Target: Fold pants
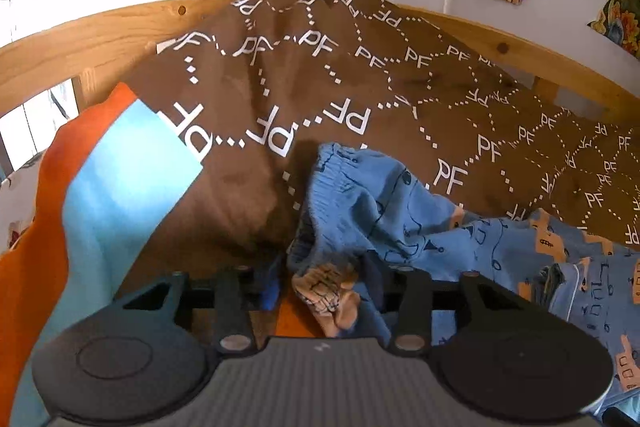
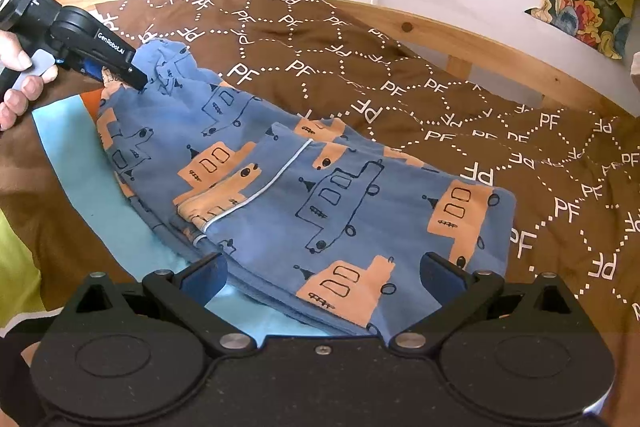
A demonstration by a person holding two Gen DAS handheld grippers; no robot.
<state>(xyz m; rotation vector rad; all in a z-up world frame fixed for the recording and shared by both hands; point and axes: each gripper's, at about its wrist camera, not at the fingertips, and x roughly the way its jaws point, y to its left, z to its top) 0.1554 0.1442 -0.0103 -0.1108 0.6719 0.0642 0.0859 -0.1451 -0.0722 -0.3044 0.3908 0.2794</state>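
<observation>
Now left gripper (image 2: 134, 77) pinching pants (image 2: 320, 195); right gripper (image 2: 324, 275) spread.

Ahead of the right gripper (image 2: 322, 277), its 2 fingers spread wide, the folded pants (image 2: 320, 195) fill the space between and beyond the fingertips. To its right, bare brown blanket (image 2: 440, 99) runs unobstructed up to the wooden bed rail (image 2: 500, 47), which walls off the far side. To its far left, the left gripper (image 2: 138, 81) blocks the waistband end. Ahead of the left gripper, bunched waistband crowds the fingers; past it the blanket humps high against the rail.
</observation>
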